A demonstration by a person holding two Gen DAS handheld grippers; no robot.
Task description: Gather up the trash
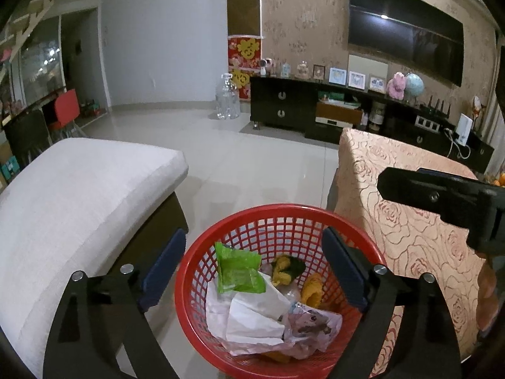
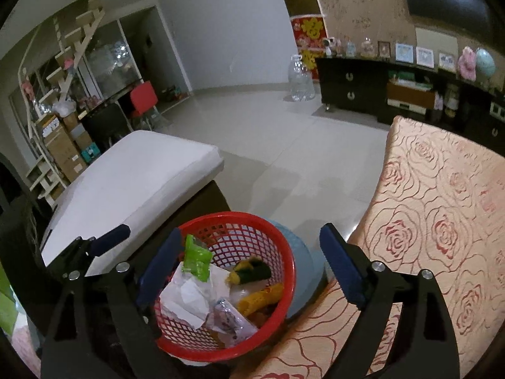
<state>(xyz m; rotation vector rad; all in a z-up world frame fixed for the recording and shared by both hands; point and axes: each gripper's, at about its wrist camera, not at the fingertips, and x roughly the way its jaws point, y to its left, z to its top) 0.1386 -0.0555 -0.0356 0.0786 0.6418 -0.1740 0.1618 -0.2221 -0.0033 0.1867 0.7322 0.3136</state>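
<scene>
Both hand-held grippers are seen with their blue-padded fingers spread wide and nothing held between them. Above the red mesh basket (image 1: 277, 287) the left gripper (image 1: 252, 268) is held, its pads (image 1: 164, 267) flanking the rim without clearly touching it; whether contact is made cannot be told. Further right, the right gripper (image 2: 249, 265) is poised over the basket's right edge and the rose-patterned cloth (image 2: 442, 221). Inside the basket, a green wrapper (image 1: 238, 270), crumpled white paper (image 1: 249, 319), a printed clear packet (image 1: 312, 323) and yellow scraps (image 1: 311, 290) are piled. On the floor the basket is set, between a white cushion (image 1: 79, 205) at left and the cloth-covered furniture at right, with a pale blue tub (image 2: 304, 274) seen just behind it.
</scene>
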